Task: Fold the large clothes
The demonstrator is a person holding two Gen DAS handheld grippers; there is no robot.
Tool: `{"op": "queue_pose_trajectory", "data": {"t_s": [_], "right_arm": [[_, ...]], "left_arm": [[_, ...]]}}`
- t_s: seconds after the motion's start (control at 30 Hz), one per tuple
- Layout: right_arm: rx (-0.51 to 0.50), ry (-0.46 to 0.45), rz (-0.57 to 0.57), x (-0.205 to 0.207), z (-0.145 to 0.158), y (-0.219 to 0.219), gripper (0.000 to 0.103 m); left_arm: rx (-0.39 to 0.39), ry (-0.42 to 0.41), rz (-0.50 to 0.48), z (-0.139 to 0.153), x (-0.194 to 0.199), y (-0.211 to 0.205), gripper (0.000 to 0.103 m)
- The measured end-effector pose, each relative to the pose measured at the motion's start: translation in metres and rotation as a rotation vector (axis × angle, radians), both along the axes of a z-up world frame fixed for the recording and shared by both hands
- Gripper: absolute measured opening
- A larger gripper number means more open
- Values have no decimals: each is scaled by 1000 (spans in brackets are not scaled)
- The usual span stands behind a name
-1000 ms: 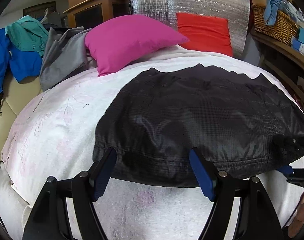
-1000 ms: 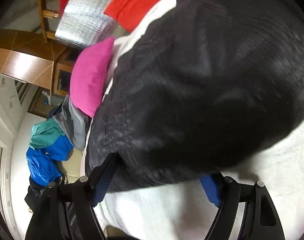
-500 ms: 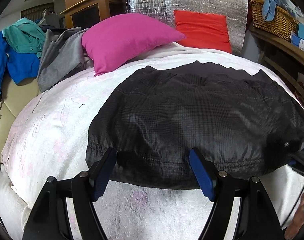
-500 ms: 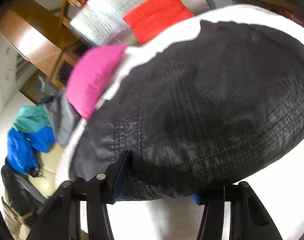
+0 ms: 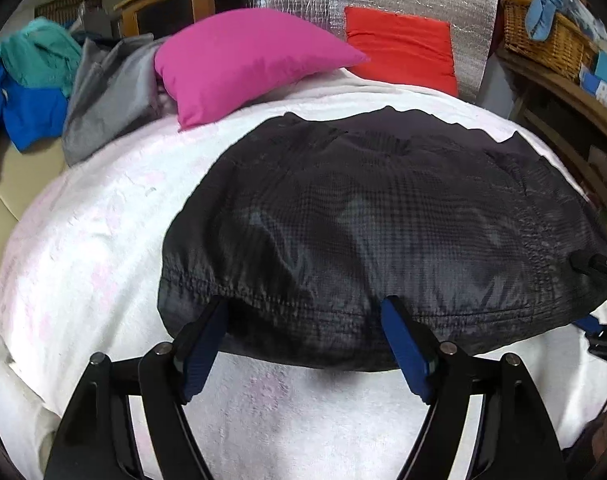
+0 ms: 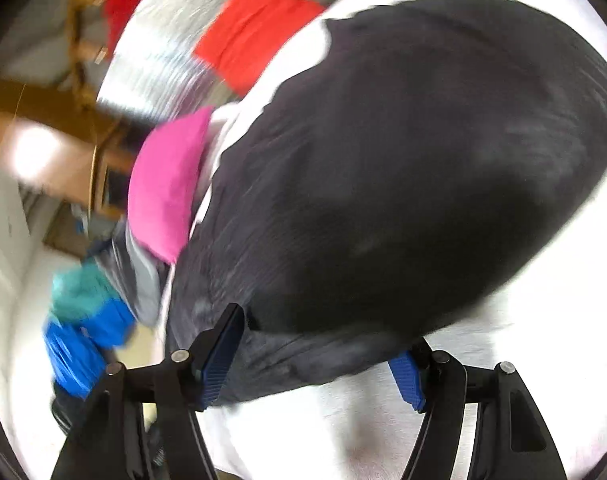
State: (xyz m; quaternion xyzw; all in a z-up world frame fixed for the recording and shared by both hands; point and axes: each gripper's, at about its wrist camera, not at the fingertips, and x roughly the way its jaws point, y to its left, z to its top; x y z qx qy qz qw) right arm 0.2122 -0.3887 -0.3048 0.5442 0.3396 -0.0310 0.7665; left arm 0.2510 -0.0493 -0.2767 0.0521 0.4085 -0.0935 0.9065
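The black jacket (image 5: pixel 383 220) lies spread flat on the white bedspread (image 5: pixel 83 260), and everything else I place from it. Its near hem sits right at my left gripper (image 5: pixel 305 320): the two blue-padded fingers (image 5: pixel 403 340) stand wide apart, their tips at the hem's edge, the cloth bulging across the gap between them, and neither pad presses on it, so that hand is released. Beyond the jacket's far left corner rests a pink pillow (image 5: pixel 243 60), with a red pillow (image 5: pixel 399 48) behind the far edge against a silver foil sheet (image 5: pixel 403 0). Left of the pink pillow lie a grey garment (image 5: pixel 107 92) and a blue and teal one (image 5: pixel 31 80). A wicker basket (image 5: pixel 543 40) stands off to the jacket's far right. My right gripper (image 6: pixel 319 344) comes at the jacket (image 6: pixel 403 160) from its right end; the view is blurred. Its fingers (image 6: pixel 219 352) are opening, with the jacket's edge lying between them, one pad above the cloth and the other half hidden under the fold, and I see no clamp on it.
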Motion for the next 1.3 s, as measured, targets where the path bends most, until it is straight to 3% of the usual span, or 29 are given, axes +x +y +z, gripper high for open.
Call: {"op": "queue_pose_trajectory", "data": {"t_s": [0.2, 0.37, 0.5, 0.7, 0.77, 0.83, 0.97, 1.2, 1.3], "right_arm": [[98, -2, -220, -44, -8, -58, 72], [141, 0, -399, -87, -14, -112, 72], [153, 2, -441, -99, -16, -133, 74], [68, -14, -300, -70, -4, -165, 75], [77, -43, -213, -57, -4, -172, 85], [88, -23, -119, -40, -11, -176, 85], [104, 26, -35, -20, -25, -177, 86], [63, -9, 98, 8, -23, -171, 89], [34, -7, 162, 18, -24, -165, 90]], "left_arm": [[-91, 33, 25, 4, 5, 17, 79], [-98, 19, 95, 15, 11, 42, 79], [-89, -13, 160, 24, 16, 74, 79], [-169, 67, 259, 17, 38, 129, 79], [-226, 110, 218, 13, 47, 136, 79], [-287, 167, 160, 6, 59, 138, 79], [-383, 248, 76, -3, 80, 128, 79], [-400, 348, -94, -16, 107, 90, 80], [-450, 401, -127, -23, 119, 81, 80]]}}
